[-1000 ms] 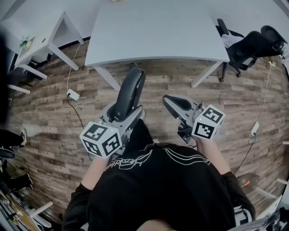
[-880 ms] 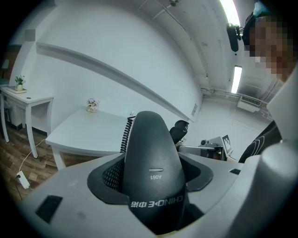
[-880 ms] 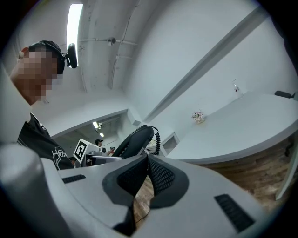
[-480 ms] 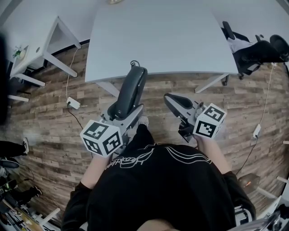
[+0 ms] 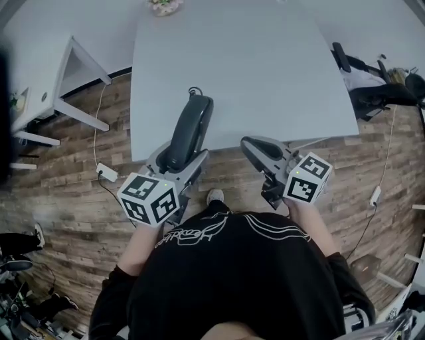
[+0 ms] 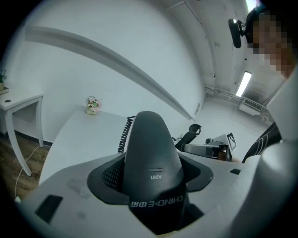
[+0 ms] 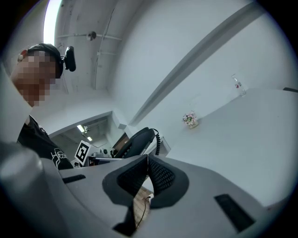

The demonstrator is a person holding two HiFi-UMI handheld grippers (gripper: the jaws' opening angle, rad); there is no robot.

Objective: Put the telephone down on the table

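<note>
The black telephone handset [image 5: 189, 129] lies lengthwise in my left gripper [image 5: 180, 159], whose jaws are shut on its lower end. Its far end, with the coiled cord [image 5: 194, 91], hangs over the near edge of the white table [image 5: 265, 66]. In the left gripper view the handset [image 6: 151, 172] fills the space between the pads, and the cord [image 6: 125, 132] curls behind it. My right gripper [image 5: 255, 147] is held just short of the table's edge, to the right of the handset, shut with nothing in it. The right gripper view shows its pads [image 7: 160, 179] meeting, with the handset [image 7: 137, 142] beyond to the left.
A small flower pot [image 5: 164, 6] stands at the table's far edge, and a bottle [image 7: 238, 85] farther right. Black office chairs [image 5: 382, 86] are at the right. A second white desk [image 5: 60, 86] and a power strip [image 5: 106, 174] on the wooden floor are at the left.
The table has come nearer in the head view. Both grippers have moved forward, and the handset's far end now hangs over the table's near edge instead of over the floor.
</note>
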